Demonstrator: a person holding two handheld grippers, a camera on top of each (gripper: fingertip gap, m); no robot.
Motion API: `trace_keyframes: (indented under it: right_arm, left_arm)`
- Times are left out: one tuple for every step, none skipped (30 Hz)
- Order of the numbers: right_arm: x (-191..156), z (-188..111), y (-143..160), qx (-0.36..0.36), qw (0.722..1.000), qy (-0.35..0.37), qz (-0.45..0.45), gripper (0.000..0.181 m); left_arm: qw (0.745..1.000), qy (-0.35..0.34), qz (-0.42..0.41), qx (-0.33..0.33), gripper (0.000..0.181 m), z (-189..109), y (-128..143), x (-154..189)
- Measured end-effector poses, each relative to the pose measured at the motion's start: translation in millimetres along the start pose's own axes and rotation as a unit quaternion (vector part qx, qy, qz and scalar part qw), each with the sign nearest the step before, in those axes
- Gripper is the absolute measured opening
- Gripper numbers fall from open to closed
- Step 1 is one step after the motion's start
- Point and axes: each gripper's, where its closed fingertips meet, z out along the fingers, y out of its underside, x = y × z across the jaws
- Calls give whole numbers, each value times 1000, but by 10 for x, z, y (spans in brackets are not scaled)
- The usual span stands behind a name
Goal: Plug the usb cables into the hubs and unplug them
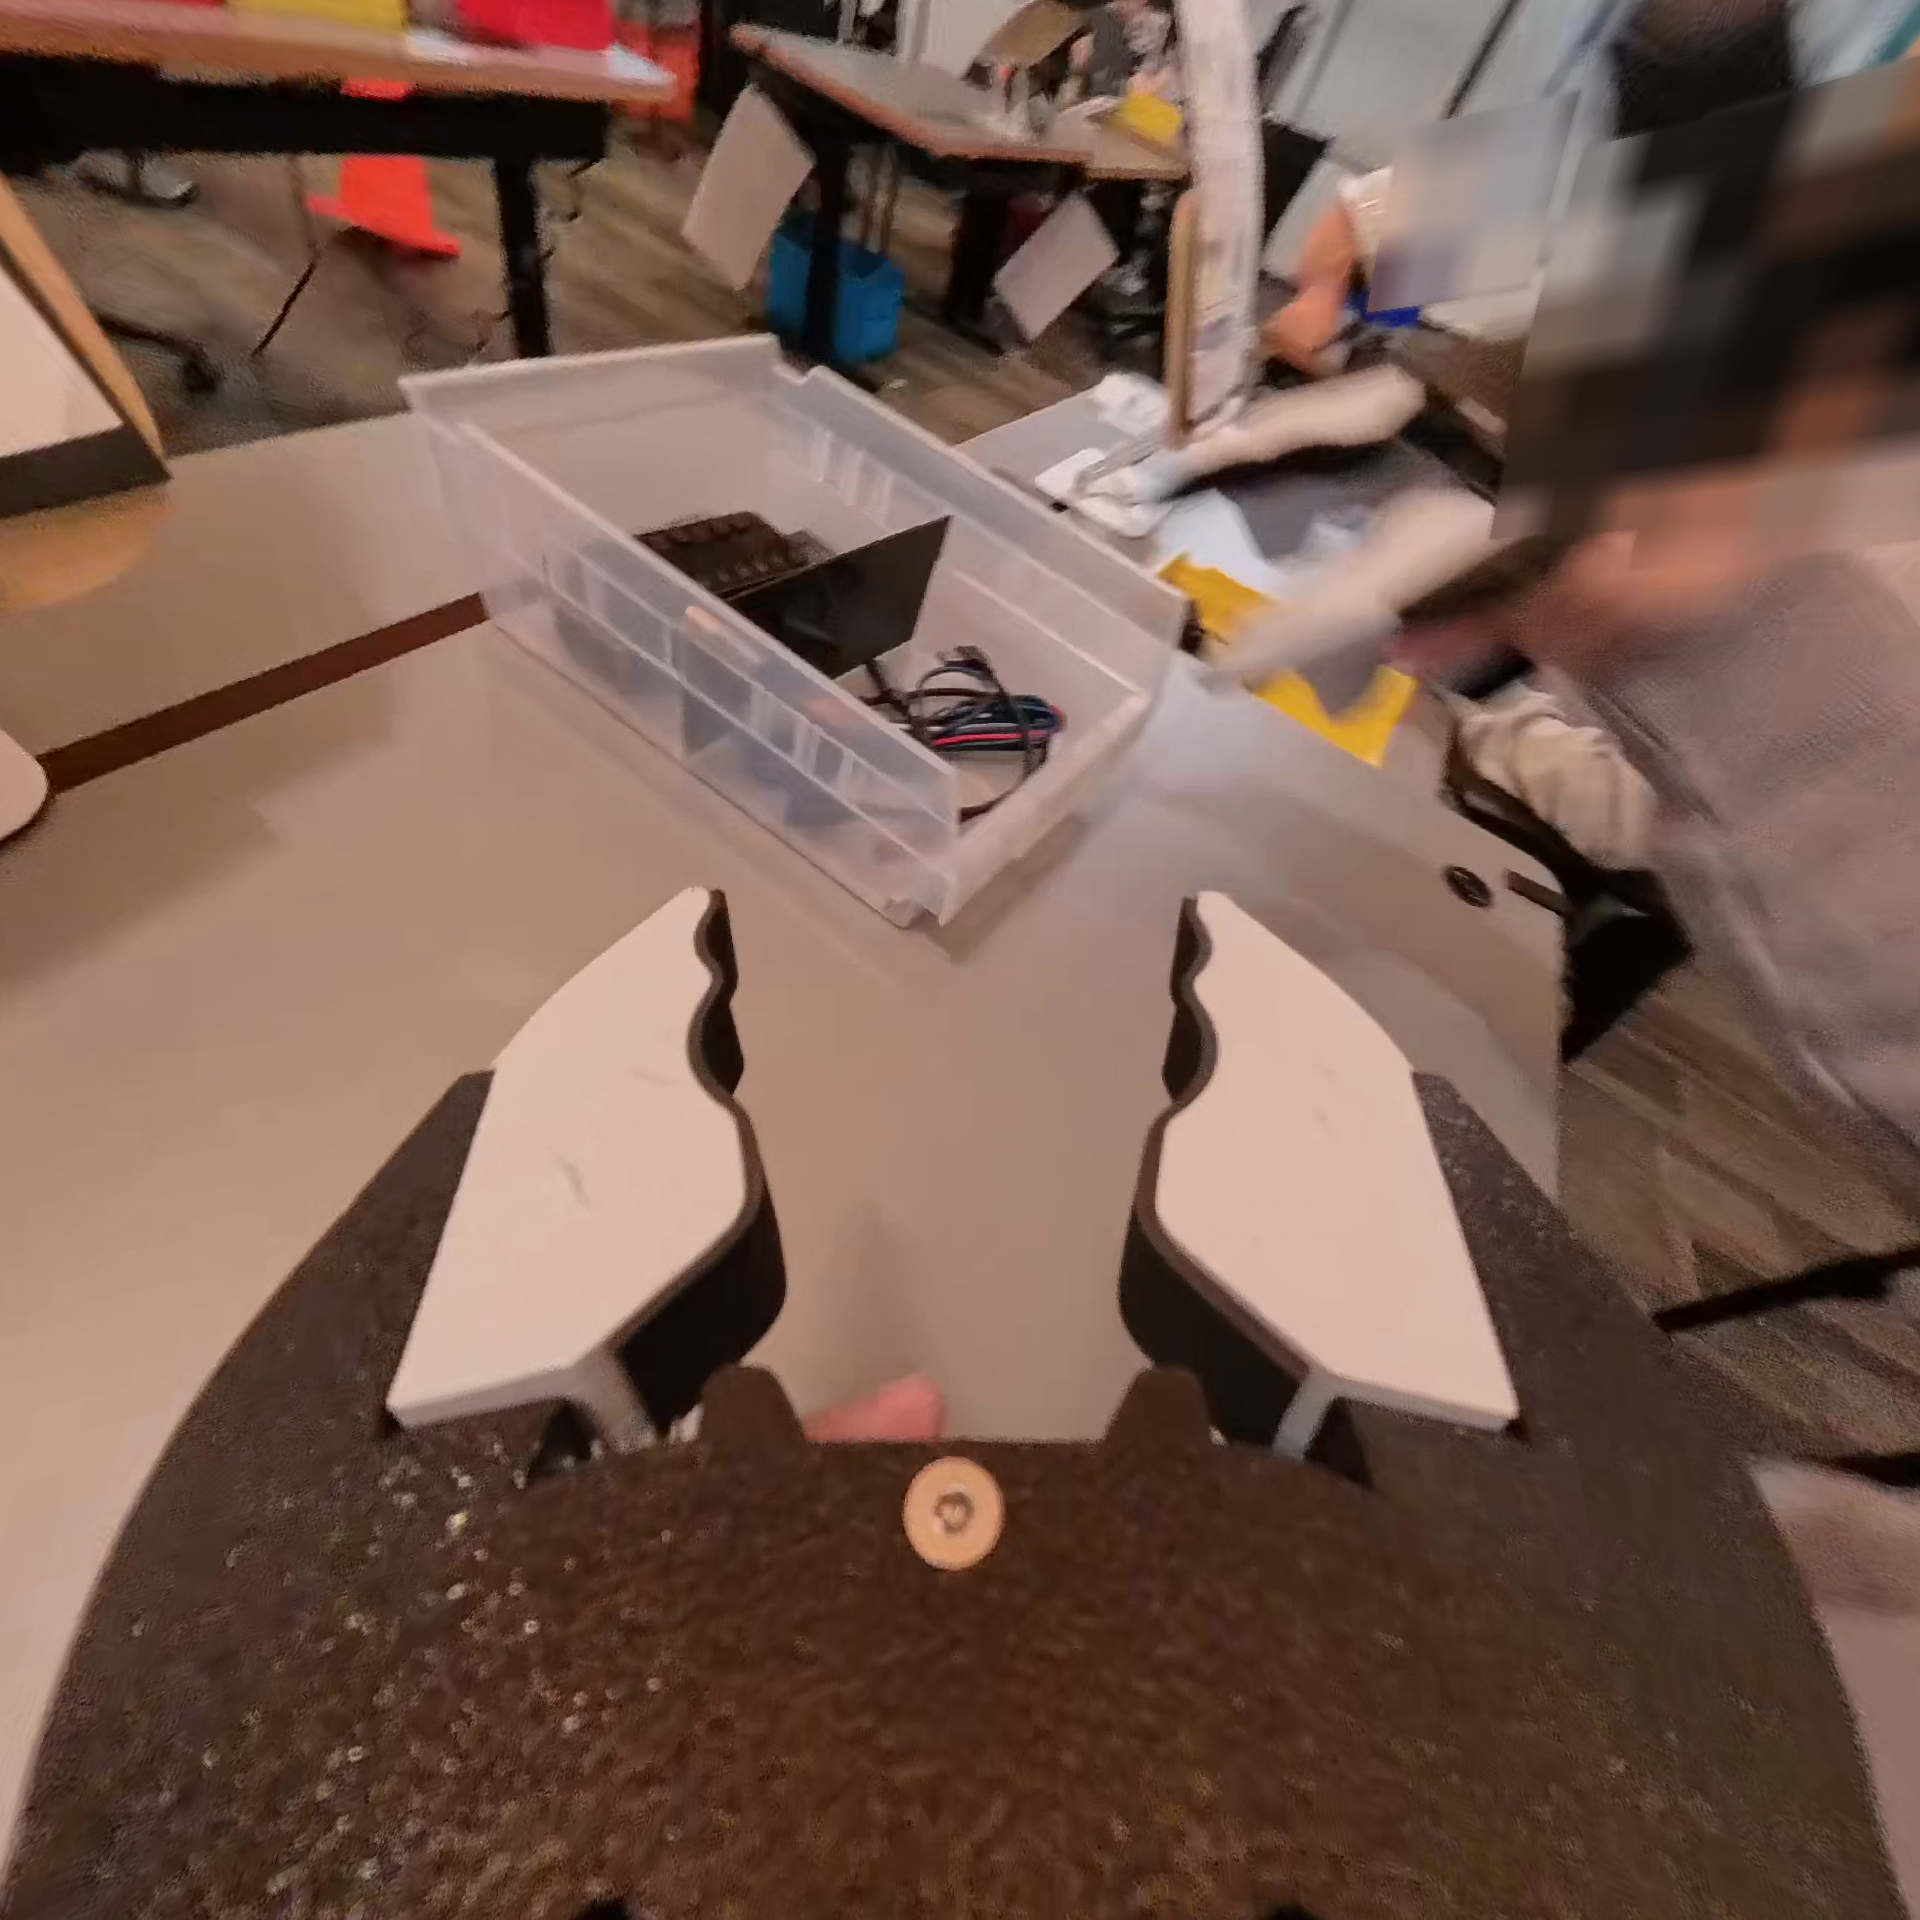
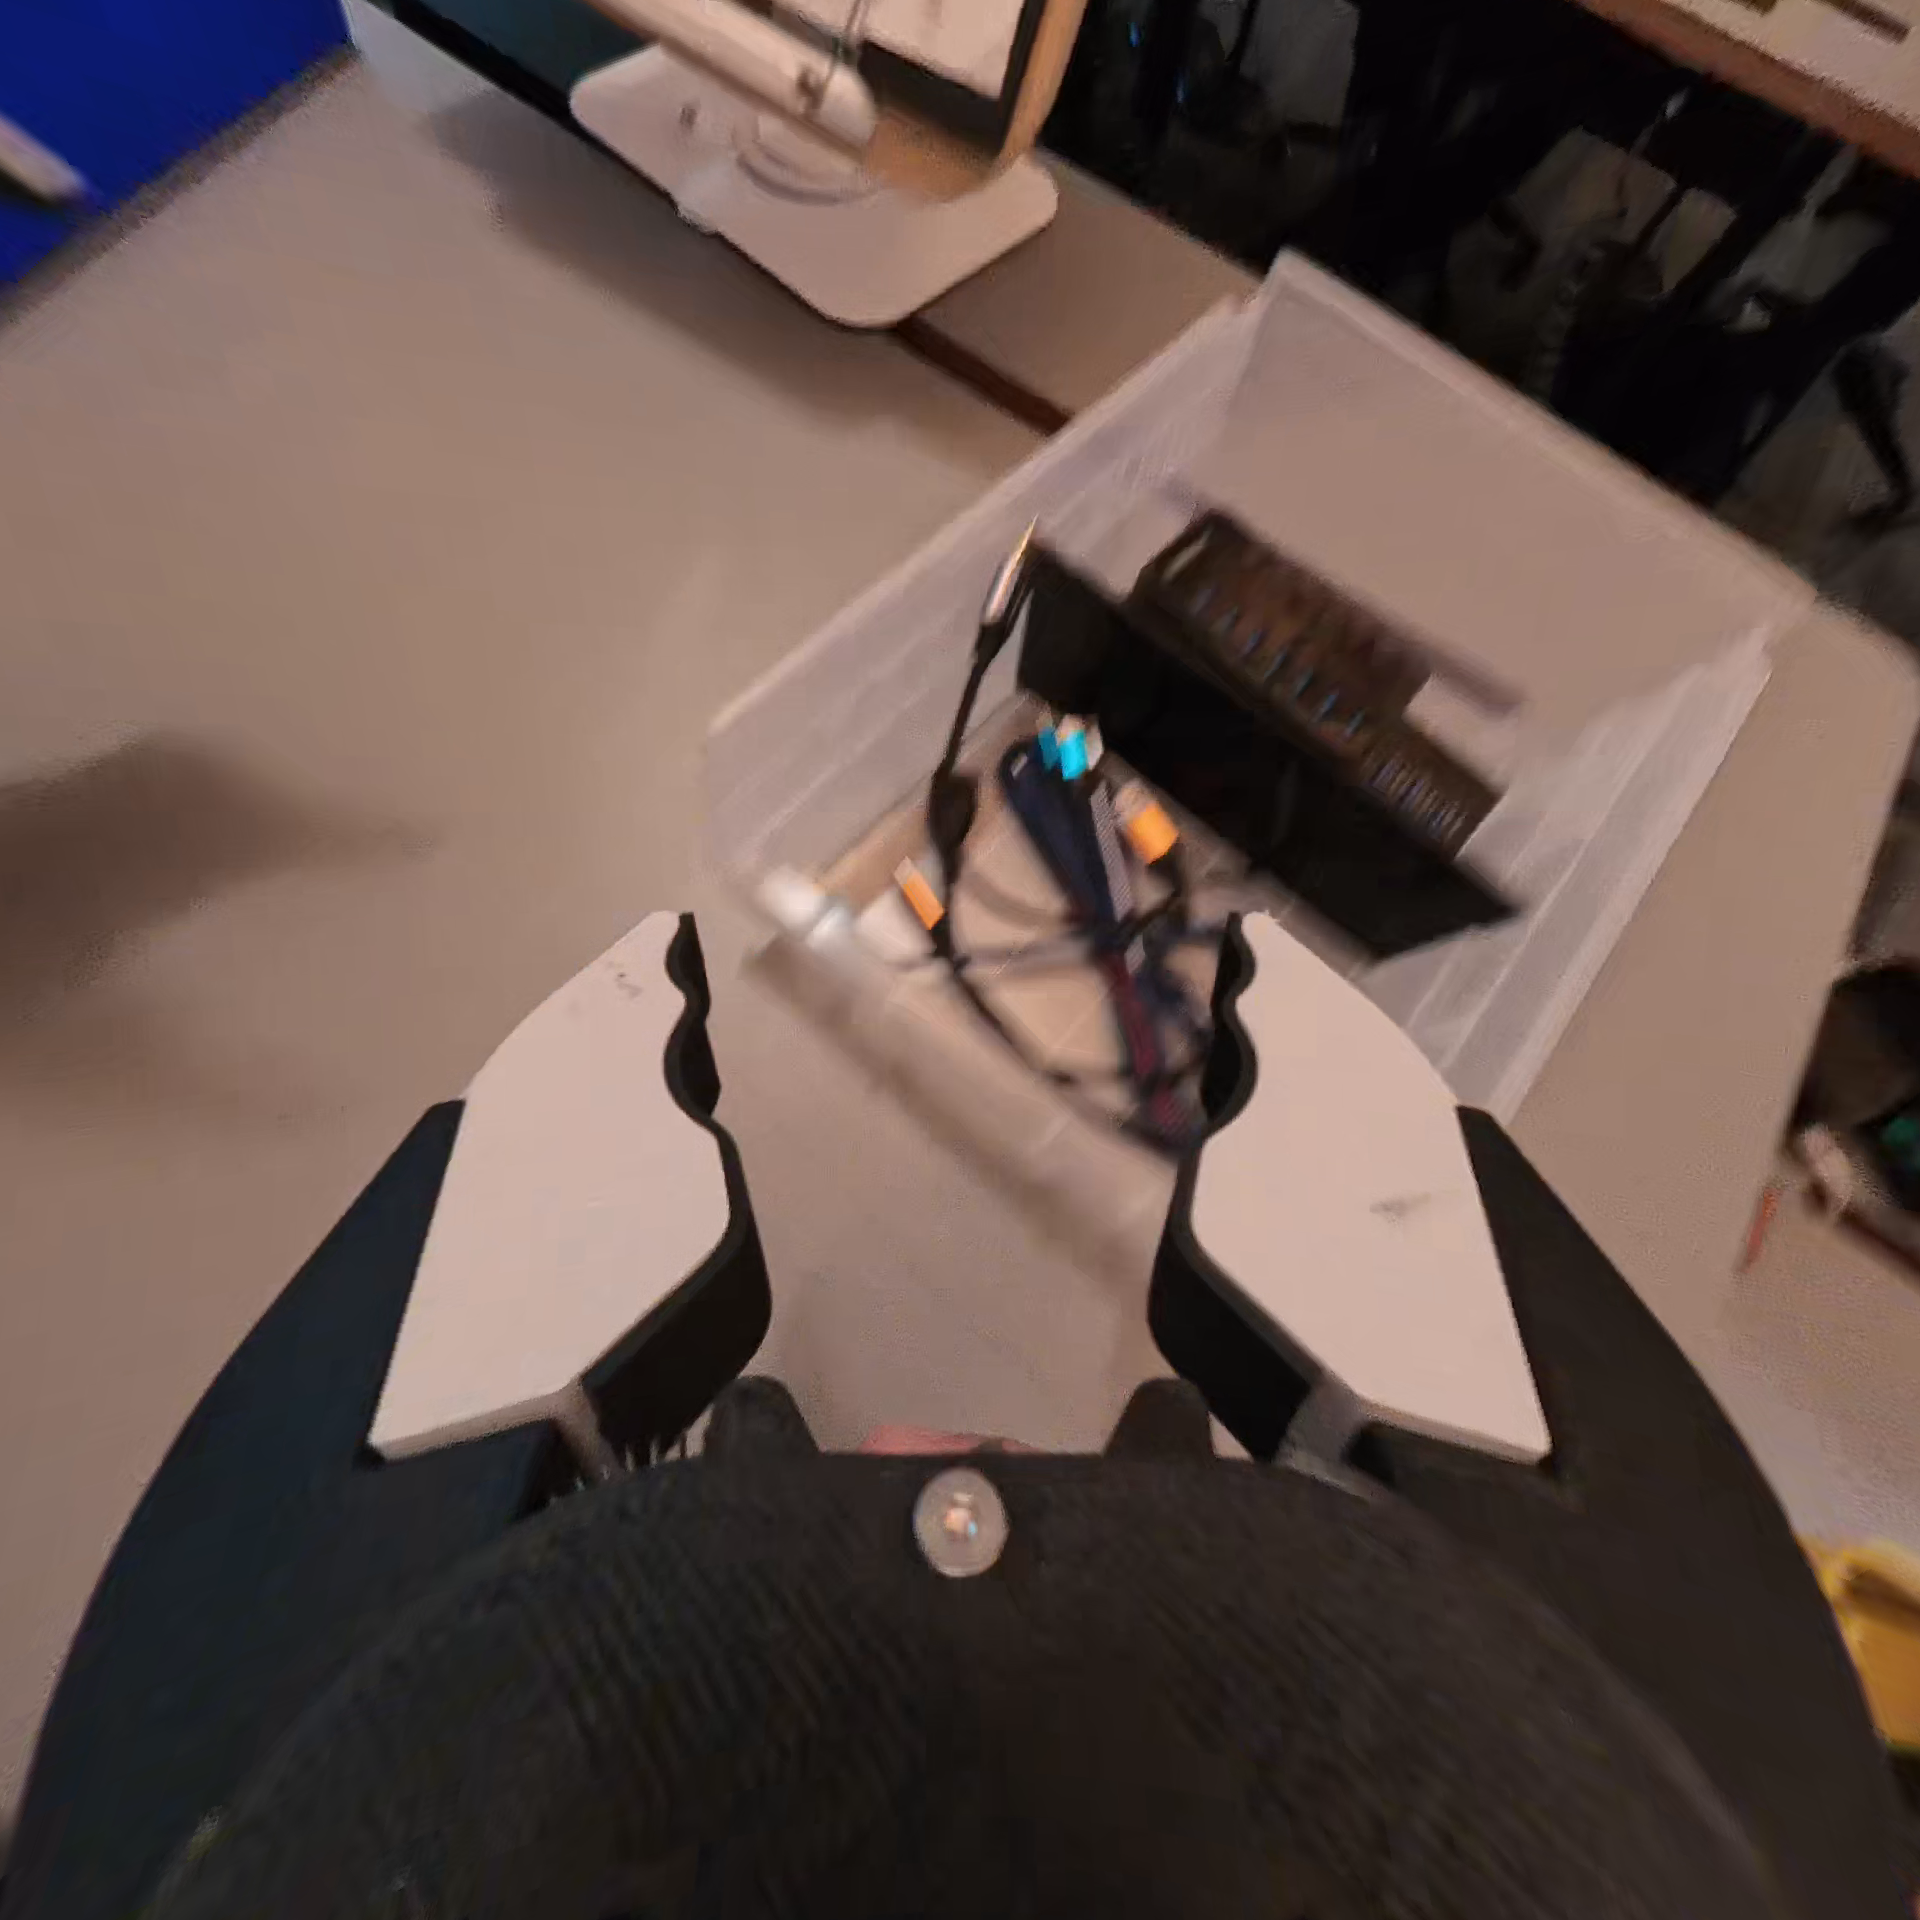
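Both the left gripper and right gripper are spread, empty; ahead, the clear bin holds usb cables: pinch 1 plug squarely.

One clear bin, one black hub, several cables
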Motion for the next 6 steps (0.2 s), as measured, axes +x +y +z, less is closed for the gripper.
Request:
trace_keyframes:
  right_arm:
    - [-144,-108,220,-3,1000,5,23,93]
    - [-274,-210,433,-8,999,14,49,93]
    - [-403,-308,635,-13,997,22,74,93]
    - [-524,-395,810,-13,995,29,97,92]
    - [-625,-471,953,-9,991,39,125,89]
    - [-722,-532,1064,-1,988,43,151,89]
  left_arm:
    - [1000,-18,-6,-14,80,142,-8,-27]
    - [999,-28,-9,-25,80,288,-21,-29]
    - [999,-27,-12,-34,77,438,-37,-4]
    - [999,-22,-17,-42,72,589,-52,35]
    - [998,-22,-24,-49,73,739,-63,59]
    - [997,-35,-26,-64,73,881,-48,45]
